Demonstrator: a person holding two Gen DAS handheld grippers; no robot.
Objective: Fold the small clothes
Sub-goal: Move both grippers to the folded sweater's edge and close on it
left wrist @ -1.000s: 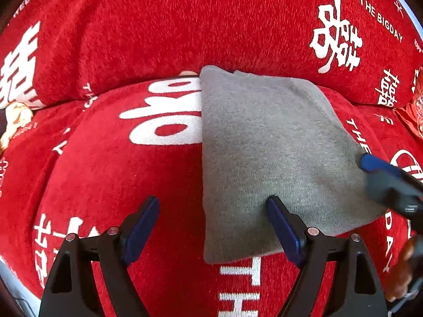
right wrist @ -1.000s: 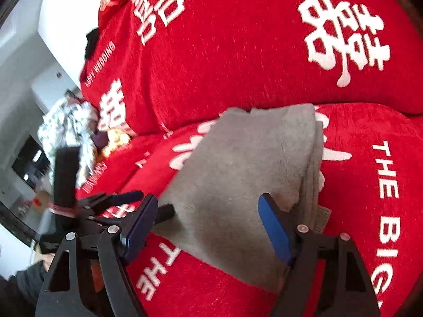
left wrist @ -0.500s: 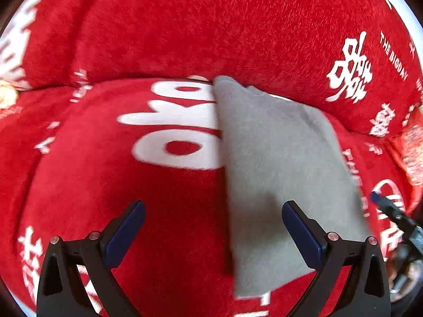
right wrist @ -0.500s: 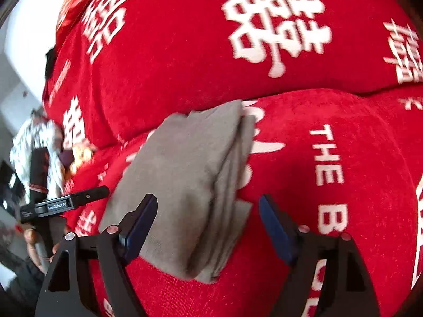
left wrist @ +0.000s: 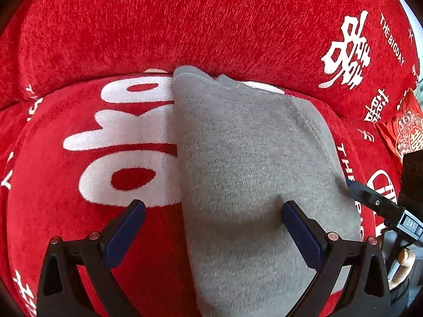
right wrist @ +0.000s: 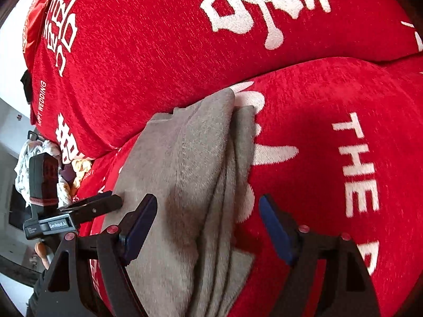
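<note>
A grey fleece garment (left wrist: 248,163) lies folded into a long stack on the red sofa seat, its far end against the backrest. In the right wrist view the garment (right wrist: 185,174) shows several layered edges along its right side. My left gripper (left wrist: 211,222) is open and empty, straddling the garment's left edge, with its right finger over the cloth. My right gripper (right wrist: 206,222) is open and empty, its jaws spanning the garment's right folded edges. The right gripper's tip (left wrist: 375,200) shows at the garment's right edge; the left gripper (right wrist: 87,208) shows at its left edge.
The red sofa cover with white lettering (left wrist: 127,158) covers the seat and the backrest (right wrist: 185,39). A pile of pale clothes (right wrist: 26,169) lies at the far left of the sofa. A red patterned cushion (left wrist: 407,132) sits at the right.
Both grippers have come in closer to the garment and lower over it. The left gripper shifted right over its left edge. The garment itself has not moved.
</note>
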